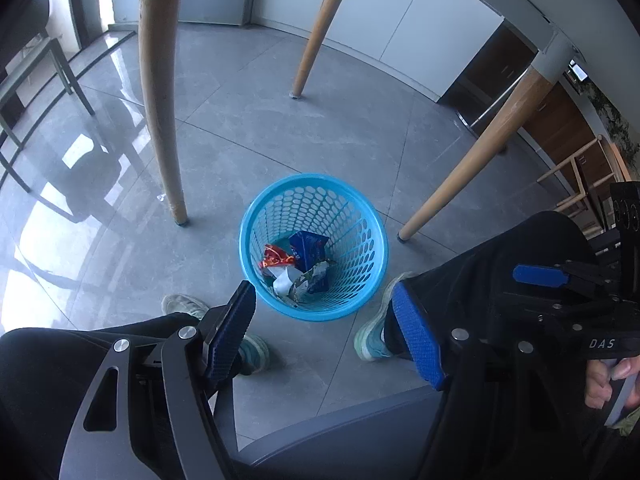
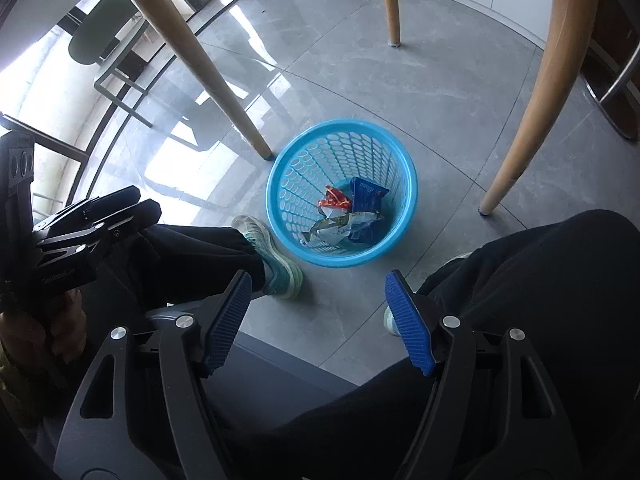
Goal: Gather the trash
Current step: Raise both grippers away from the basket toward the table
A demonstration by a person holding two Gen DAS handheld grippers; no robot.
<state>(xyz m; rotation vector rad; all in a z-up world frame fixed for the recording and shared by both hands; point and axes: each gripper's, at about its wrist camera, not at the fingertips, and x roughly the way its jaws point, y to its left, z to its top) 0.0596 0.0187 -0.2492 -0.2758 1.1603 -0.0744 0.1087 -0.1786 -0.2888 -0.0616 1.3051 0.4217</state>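
Observation:
A blue perforated waste basket (image 1: 362, 240) stands on the grey floor under the table, also in the right wrist view (image 2: 400, 168). It holds several crumpled wrappers: a dark blue packet (image 1: 309, 249), a red-orange one (image 1: 274, 258) and a white-green one (image 1: 304, 280); the same pile shows in the right wrist view (image 2: 352, 216). My left gripper (image 1: 324, 300) is open and empty above the basket's near rim. My right gripper (image 2: 318, 284) is open and empty, above the floor just in front of the basket.
Wooden table legs (image 1: 158, 92) (image 1: 476, 160) (image 2: 200, 60) (image 2: 532, 92) stand around the basket. The person's knees and sneakers (image 1: 372, 336) (image 2: 276, 260) flank it. A grey chair seat edge (image 1: 340, 432) lies below. A green chair (image 2: 108, 44) stands at the far left.

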